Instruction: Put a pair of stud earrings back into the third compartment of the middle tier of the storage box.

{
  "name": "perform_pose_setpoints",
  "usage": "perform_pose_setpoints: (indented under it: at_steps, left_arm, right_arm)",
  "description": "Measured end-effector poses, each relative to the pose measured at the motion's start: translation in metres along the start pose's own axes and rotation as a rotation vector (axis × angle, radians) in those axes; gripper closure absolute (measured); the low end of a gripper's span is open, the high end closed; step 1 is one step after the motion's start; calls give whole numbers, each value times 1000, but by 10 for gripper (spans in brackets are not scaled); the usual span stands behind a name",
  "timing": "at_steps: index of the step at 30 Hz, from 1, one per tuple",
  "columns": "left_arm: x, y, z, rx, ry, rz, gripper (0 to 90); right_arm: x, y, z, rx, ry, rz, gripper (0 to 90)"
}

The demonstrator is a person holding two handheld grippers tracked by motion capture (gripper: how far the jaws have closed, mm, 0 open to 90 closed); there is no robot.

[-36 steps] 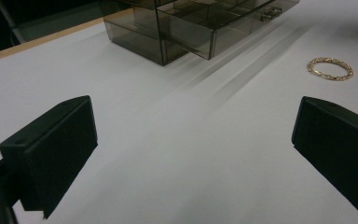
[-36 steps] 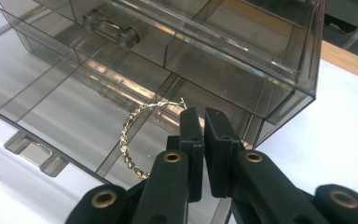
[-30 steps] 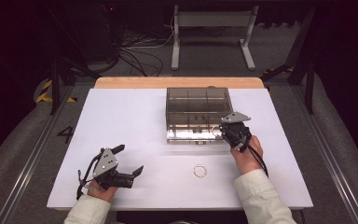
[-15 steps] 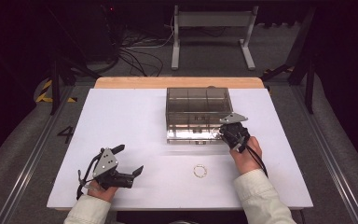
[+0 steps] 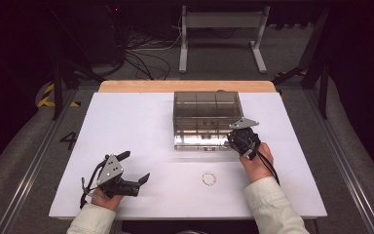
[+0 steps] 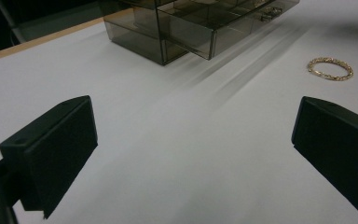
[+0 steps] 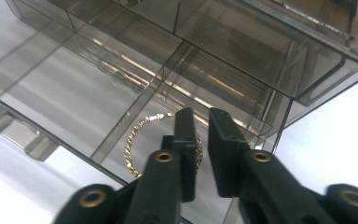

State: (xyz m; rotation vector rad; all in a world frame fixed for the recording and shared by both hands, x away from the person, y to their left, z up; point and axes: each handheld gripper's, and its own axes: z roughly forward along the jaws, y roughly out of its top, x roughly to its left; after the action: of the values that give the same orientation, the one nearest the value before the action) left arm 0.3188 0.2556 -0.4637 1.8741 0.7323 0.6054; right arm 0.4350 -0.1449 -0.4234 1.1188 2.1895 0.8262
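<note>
A smoky clear organiser box stands at the table's middle back with its bottom drawer pulled out. In the right gripper view a gold bracelet lies on the drawer floor. My right gripper hangs just over it, and its jaws have just been opening. A narrow gap shows between them, and the bracelet's right edge sits under the left finger. In the high view that right gripper is at the drawer's right front corner. A second gold bracelet lies on the table. My left gripper rests open at the front left.
The white table top ends in a wooden strip at the back. Behind it stand a metal frame and cables on a dark floor. The person's sleeves enter from the bottom edge.
Neither hand has shifted in the high view. The loose bracelet and the box stay where they were.
</note>
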Motion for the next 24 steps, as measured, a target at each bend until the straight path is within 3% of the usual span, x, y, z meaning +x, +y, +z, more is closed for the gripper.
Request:
perform_pose_setpoints:
  at_steps: [9,24]
  left_arm:
    - [0,0,0,0,0,1,8]
    - [0,0,0,0,0,2,8]
  right_arm:
    - [-2,2,-7,-28,14,12,726]
    - [2,17,-45,-129,56,-5,601]
